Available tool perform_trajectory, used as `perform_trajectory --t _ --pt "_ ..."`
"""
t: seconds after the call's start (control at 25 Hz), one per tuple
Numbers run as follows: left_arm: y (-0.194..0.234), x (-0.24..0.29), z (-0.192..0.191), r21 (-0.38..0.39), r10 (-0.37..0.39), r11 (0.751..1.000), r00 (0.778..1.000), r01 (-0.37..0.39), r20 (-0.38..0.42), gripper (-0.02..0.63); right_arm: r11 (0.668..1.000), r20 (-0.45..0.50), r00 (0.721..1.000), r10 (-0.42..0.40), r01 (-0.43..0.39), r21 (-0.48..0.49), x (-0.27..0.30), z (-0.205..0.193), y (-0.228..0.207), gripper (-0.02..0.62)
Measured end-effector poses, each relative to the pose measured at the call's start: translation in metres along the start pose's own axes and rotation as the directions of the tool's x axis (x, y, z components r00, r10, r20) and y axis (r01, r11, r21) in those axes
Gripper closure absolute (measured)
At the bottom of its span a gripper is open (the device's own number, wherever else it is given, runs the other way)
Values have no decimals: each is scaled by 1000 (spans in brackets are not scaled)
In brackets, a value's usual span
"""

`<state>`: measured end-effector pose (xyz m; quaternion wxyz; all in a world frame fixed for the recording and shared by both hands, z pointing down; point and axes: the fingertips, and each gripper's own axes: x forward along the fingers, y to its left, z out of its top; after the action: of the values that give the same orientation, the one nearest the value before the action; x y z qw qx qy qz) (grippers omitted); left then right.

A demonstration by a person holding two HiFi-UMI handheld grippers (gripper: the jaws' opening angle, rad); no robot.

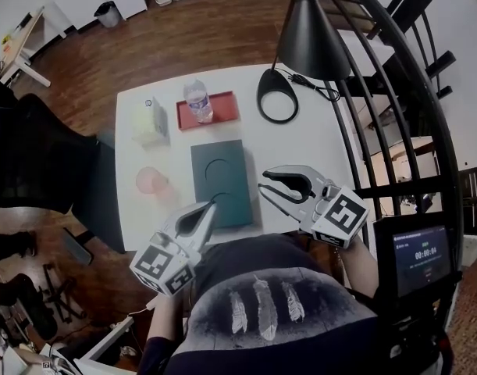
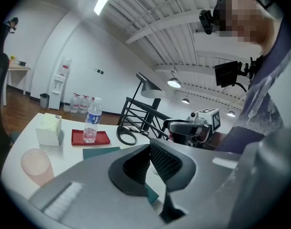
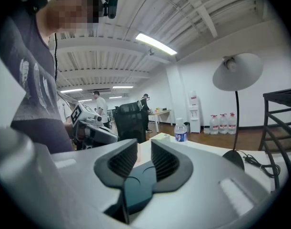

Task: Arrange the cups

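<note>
A translucent pink cup (image 1: 151, 180) stands upright near the white table's (image 1: 316, 143) left edge; it also shows in the left gripper view (image 2: 36, 163). A dark teal mat (image 1: 220, 180) with round recesses lies at the middle front. My left gripper (image 1: 211, 207) hovers at the mat's near left corner, jaws shut with nothing in them (image 2: 149, 149). The right gripper (image 1: 263, 187) hangs over the mat's near right edge, a narrow gap between its pads and nothing between them (image 3: 144, 151). Neither touches the cup.
A water bottle (image 1: 198, 100) stands on a red tray (image 1: 226, 108) at the back, with a tissue box (image 1: 148, 121) to its left. A black lamp base (image 1: 277, 96) and shade (image 1: 310, 33) are at the back right. A black railing (image 1: 394, 92) runs along the right, a chair (image 1: 27, 162) on the left.
</note>
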<state>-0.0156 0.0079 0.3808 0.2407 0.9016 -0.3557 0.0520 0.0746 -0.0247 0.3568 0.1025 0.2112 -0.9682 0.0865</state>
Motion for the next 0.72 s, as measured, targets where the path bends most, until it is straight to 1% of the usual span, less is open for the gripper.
perform_trajectory --t 0.2,0.4,0.6,0.72 --pt "-16 3 10 -3 10 1000 1000 -10 -8 591 999 -27 999 -33 33 -8 -26 6 -15 520" --pt "-9 9 11 23 39 999 999 -38 -29 591 999 -83 995 -47 46 -9 -32 -14 -37 520" --pt "-4 13 11 21 55 998 998 -54 -30 591 998 -123 991 -62 60 -19 -39 -30 -60 516" --pt "-4 13 9 17 59 998 998 -58 -37 592 997 -146 987 -69 63 -43 -47 -36 -66 413"
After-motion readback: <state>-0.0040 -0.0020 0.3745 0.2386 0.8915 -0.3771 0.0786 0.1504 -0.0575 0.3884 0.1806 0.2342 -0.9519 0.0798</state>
